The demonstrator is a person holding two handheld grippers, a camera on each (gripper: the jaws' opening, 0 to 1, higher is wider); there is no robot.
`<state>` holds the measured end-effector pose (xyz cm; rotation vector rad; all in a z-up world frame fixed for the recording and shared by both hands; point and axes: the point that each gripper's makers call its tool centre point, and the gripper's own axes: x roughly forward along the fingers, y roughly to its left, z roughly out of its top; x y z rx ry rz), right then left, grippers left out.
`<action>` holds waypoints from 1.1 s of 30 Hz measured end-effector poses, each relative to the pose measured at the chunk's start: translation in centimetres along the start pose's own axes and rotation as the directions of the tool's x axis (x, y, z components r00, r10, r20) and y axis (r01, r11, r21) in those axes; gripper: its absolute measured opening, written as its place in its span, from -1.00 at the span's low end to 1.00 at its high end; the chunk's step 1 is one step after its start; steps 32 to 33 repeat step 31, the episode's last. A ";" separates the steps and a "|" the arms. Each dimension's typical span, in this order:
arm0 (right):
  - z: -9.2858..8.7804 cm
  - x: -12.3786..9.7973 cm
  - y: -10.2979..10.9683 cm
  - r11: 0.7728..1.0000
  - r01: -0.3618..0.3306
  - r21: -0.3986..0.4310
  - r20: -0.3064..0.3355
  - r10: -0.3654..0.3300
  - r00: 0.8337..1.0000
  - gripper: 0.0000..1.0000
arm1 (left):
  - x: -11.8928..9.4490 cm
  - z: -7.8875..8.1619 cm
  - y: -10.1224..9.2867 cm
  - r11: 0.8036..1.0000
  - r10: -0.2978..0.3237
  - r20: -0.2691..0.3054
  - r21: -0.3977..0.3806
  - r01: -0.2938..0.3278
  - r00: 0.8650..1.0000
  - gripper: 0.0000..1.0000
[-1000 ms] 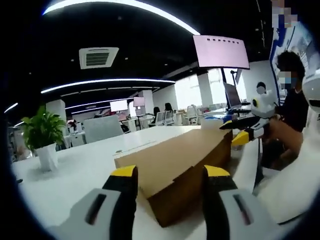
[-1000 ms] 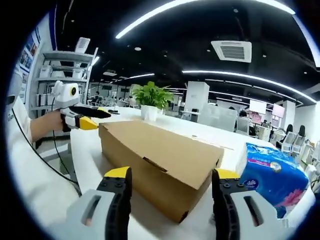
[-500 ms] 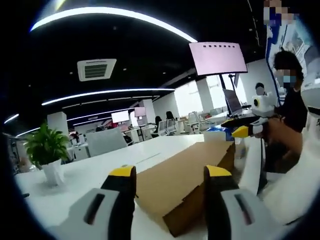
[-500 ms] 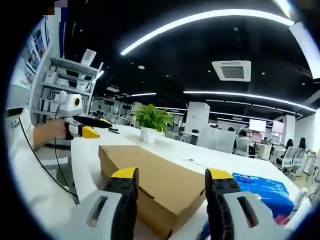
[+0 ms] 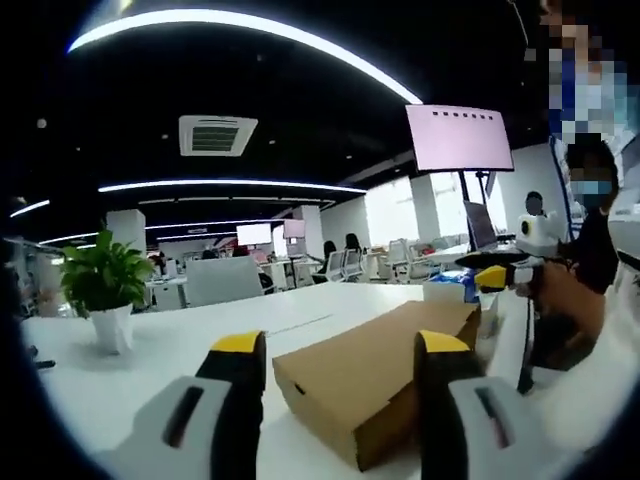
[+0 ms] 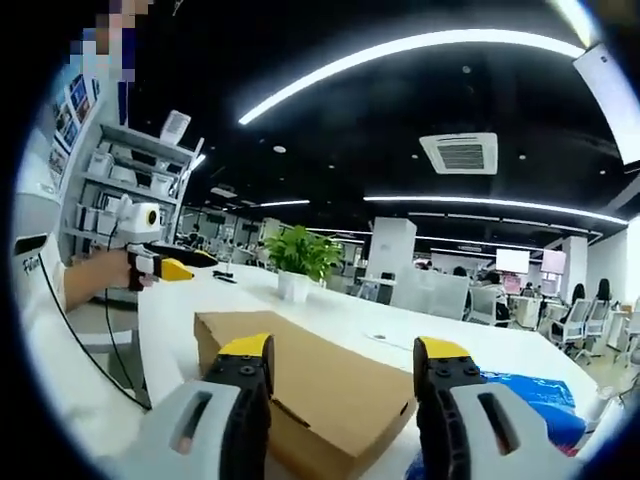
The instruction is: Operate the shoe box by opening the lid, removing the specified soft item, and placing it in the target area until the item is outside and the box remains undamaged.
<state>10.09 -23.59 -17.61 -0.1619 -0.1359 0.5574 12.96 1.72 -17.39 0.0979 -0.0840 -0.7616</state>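
At a white table [image 5: 150,370] in an open office, I hold my two grippers over a brown shoe box [image 5: 375,375] whose lid is flat and closed; as far as I can judge, the task has not really begun. In the left gripper view my left gripper [image 5: 340,345] hangs with its yellow-tipped jaws spread wide and nothing between them, the box lying just beyond, one corner towards me. In the right gripper view my right gripper [image 6: 343,350] is likewise gaping and empty-handed, the box [image 6: 320,385] below and ahead of it. Neither tool touches the cardboard. Each gripper also appears across the box from the other: the right one [image 5: 500,275] at the far end in the left view, the left one [image 6: 170,265] beyond the box in the right view. A blue soft pack [image 6: 530,425] lies on the table just beside the box on my right; whether it is the item to be removed I cannot tell, and what is inside the box is hidden. A potted plant [image 5: 105,290] stands well apart on the table. Everything is left to do: lift the lid, take out the soft item, set it down in the target area, and spare the box.
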 end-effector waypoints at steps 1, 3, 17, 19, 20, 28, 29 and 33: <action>0.0 0.0 -0.2 1.000 0.002 0.002 -0.002 -0.002 1.000 0.16 | -0.1 0.1 0.2 1.000 0.005 0.002 -0.003 -0.005 1.000 0.23; 0.3 -0.2 -0.5 1.000 -0.004 0.025 0.002 0.004 1.000 0.23 | -0.4 0.3 0.6 0.999 0.002 0.011 -0.044 -0.002 1.000 0.24; 0.8 -1.1 -2.4 0.999 0.034 0.018 -0.002 -0.034 0.999 0.12 | -1.6 0.8 2.6 0.993 0.051 -0.002 -0.106 -0.051 0.999 0.15; 0.2 -0.8 -2.4 0.999 0.036 0.020 -0.022 -0.036 0.999 0.11 | -1.3 0.2 2.7 0.996 0.061 -0.025 -0.065 -0.062 0.998 0.15; 0.2 -0.8 -2.2 0.999 0.028 0.020 -0.029 -0.027 0.999 0.11 | -1.3 0.1 2.5 0.996 0.059 -0.028 -0.064 -0.061 0.998 0.15; -0.3 -0.9 -1.4 1.000 0.010 0.025 -0.037 -0.009 0.999 0.04 | -1.6 0.1 2.9 0.996 0.079 -0.029 -0.038 -0.081 0.996 0.12; -0.7 -0.9 -1.3 1.000 0.007 0.009 -0.054 -0.006 0.999 0.00 | -1.6 0.2 3.0 0.995 0.089 -0.021 -0.040 -0.090 0.996 0.14; -0.7 -0.9 -1.3 1.000 0.010 0.007 -0.053 -0.010 0.999 -0.01 | -1.7 0.5 3.3 0.994 0.100 -0.002 -0.048 -0.100 0.995 0.15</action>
